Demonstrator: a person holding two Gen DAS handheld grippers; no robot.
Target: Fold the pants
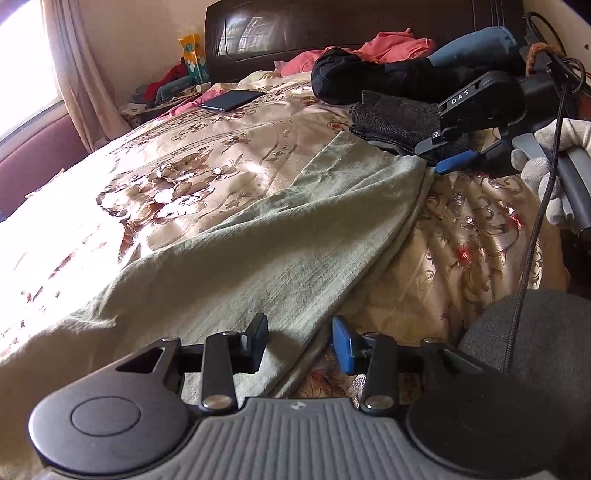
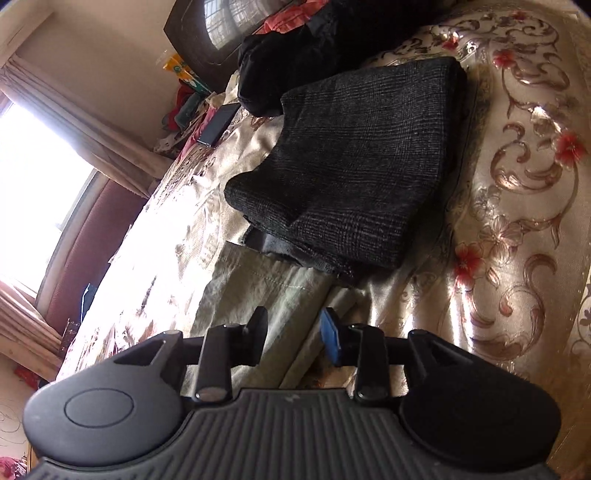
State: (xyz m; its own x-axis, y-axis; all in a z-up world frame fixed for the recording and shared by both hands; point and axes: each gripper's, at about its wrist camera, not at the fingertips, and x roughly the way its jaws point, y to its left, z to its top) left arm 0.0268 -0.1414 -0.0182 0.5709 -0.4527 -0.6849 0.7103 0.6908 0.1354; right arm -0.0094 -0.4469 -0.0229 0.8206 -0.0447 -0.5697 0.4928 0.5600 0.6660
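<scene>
Pale green pants (image 1: 258, 236) lie flat on the floral bedspread (image 1: 184, 147), one leg stretching toward the far right. My left gripper (image 1: 300, 341) is open, its jaws straddling the near edge of the pants. My right gripper (image 1: 437, 157) is at the far leg end, held by a gloved hand (image 1: 554, 173); its jaws stand a little apart at the hem. In the right wrist view the right gripper (image 2: 293, 332) is open over the pants' hem (image 2: 266, 291).
A folded dark grey garment (image 2: 354, 166) lies just beyond the hem, with a black bundle (image 1: 354, 81) behind it. Pink clothes (image 1: 388, 48), a phone (image 1: 231, 100) and a dark headboard (image 1: 332, 26) are farther back. A cable (image 1: 532, 236) hangs at right.
</scene>
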